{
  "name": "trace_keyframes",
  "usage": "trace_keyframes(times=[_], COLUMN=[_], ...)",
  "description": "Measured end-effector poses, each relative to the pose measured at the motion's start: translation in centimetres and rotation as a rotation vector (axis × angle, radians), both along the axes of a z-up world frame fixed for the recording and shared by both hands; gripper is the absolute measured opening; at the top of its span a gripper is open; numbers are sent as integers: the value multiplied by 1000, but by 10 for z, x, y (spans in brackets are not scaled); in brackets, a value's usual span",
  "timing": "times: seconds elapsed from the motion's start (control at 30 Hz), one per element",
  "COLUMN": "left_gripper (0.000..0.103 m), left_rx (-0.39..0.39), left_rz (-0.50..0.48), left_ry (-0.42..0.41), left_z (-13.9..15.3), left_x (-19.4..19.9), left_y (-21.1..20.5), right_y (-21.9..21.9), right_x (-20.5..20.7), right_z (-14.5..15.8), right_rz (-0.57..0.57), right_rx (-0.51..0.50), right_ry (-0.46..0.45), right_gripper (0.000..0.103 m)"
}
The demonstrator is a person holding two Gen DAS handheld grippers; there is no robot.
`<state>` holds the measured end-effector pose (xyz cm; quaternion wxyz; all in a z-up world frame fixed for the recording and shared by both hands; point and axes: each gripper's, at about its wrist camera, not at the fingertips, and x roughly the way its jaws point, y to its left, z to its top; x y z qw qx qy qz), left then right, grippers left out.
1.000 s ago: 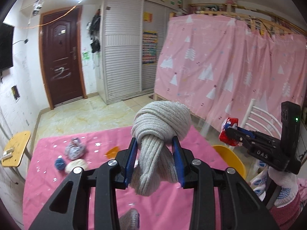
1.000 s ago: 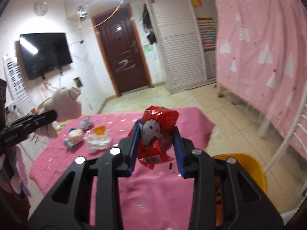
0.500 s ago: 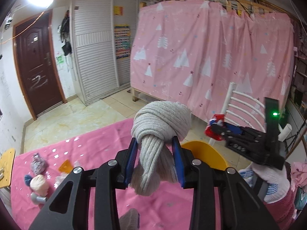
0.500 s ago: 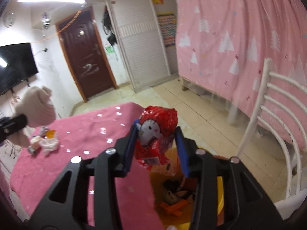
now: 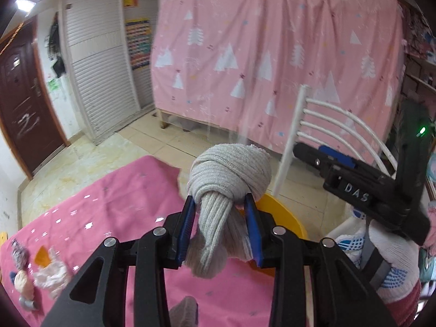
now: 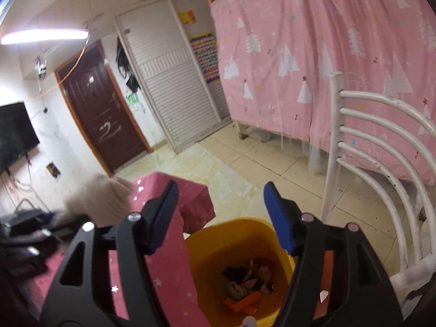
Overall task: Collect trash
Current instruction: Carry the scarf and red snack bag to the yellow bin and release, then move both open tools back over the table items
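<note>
My left gripper (image 5: pixel 219 209) is shut on a knotted grey knit bundle (image 5: pixel 230 174), held above the pink table's right end. Just behind it shows the rim of the yellow bin (image 5: pixel 283 215). My right gripper (image 6: pixel 220 190) hangs over that yellow bin (image 6: pixel 207 253), its jaws opening with nothing between them. Several scraps lie at the bin's bottom, among them a red and white piece (image 6: pixel 259 268). From the left wrist, the right gripper (image 5: pixel 308 151) shows side-on in a white gloved hand (image 5: pixel 392 250). The knit bundle (image 6: pixel 100 201) appears blurred at the left of the right wrist view.
The pink starred tablecloth (image 5: pixel 109 218) carries crumpled tissue (image 5: pixel 51 272), an orange scrap (image 5: pixel 43 254) and a small ball (image 5: pixel 21 280) at its far left. A white slatted chair (image 6: pixel 368 136) stands right of the bin. A pink curtain (image 6: pixel 327 54) hangs behind it.
Both hands swung right toward the yellow bin. The right gripper's jaws spread and the red packet left them. The left gripper still holds the knit bundle.
</note>
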<state>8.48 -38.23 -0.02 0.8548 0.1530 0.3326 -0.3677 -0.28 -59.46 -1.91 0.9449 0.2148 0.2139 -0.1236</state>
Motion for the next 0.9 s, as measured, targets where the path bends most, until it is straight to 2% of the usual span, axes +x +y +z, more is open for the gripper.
trace_keyframes(times=[0.1, 0.17, 0.23, 0.3, 0.6, 0.73, 0.9], left_gripper=[34, 39, 49, 54, 56, 61, 64], left_rx=[21, 36, 37, 24, -15, -71, -123], left_rz=[-40, -33, -23, -11, 60, 107, 184], left_ry=[-14, -28, -6, 11, 39, 37, 35], left_z=[-9, -11, -12, -11, -1, 13, 24], left_x=[-2, -2, 0, 2, 9, 12, 18], left_y=[-25, -33, -38, -36, -3, 31, 79], right_y=[-4, -4, -3, -1, 11, 30, 67], right_x=[-5, -5, -5, -6, -3, -4, 5], right_z=[3, 4, 6, 6, 10, 20, 25], right_rz=[-15, -17, -19, -23, 25, 67, 160], right_rx=[4, 3, 6, 8, 17, 5, -13], right_ry=[-19, -22, -27, -32, -51, -79, -71], right_gripper=[63, 64, 64, 64, 65, 78, 79])
